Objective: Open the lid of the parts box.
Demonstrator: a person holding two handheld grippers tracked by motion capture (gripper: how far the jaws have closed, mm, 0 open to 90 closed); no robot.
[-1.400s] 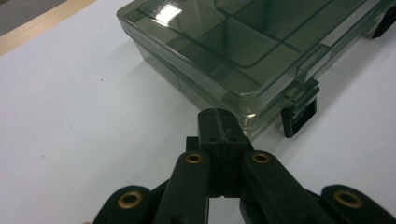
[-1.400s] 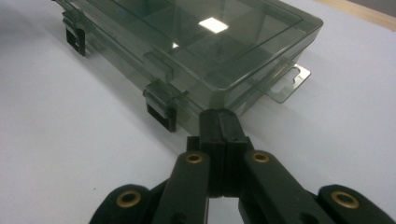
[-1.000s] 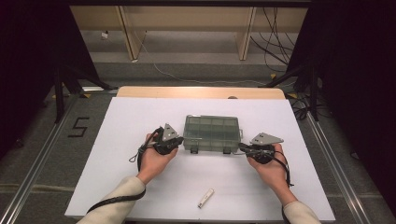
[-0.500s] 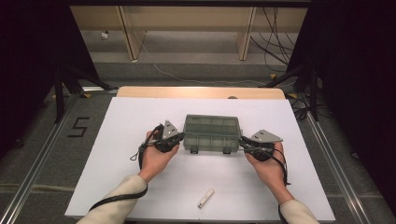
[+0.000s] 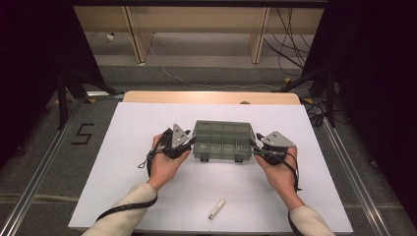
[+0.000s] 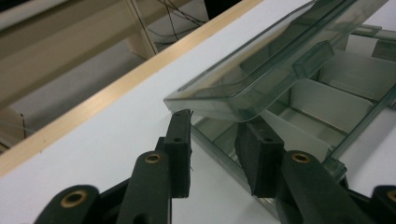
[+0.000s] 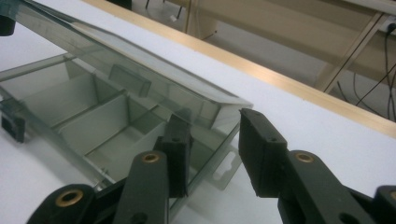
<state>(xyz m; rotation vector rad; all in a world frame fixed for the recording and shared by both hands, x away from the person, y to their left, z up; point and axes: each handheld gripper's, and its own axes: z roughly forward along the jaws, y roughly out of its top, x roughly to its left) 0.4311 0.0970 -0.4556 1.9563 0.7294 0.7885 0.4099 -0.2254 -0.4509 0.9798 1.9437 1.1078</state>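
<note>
Both tools have just been spreading their jaws since a second ago, while the hands are hardly shifting at either end of the clear grey-green plastic compartment box (image 5: 222, 141). The left tool (image 6: 219, 158) is standing with its jaws apart, straddling the box's left end under the raised corner of the transparent hinged lid (image 6: 261, 74), its pads not pressing on anything. The right tool (image 7: 217, 154) is doing the same at the right end, jaws apart around the lid's corner. The box is sitting in the middle of the white desk (image 5: 128, 147), its lid propped partly open over empty dividers.

To my eye they are working on opening the lid, and the next move is calling for a firm hold on the lid's edge or a nudge from below to swing it back.

A small white clip-like object (image 5: 216, 209) is lying near the front edge. Beyond the desk, wooden furniture legs (image 5: 135, 37) and loose cables (image 5: 290, 24) are crowding the grey floor.
</note>
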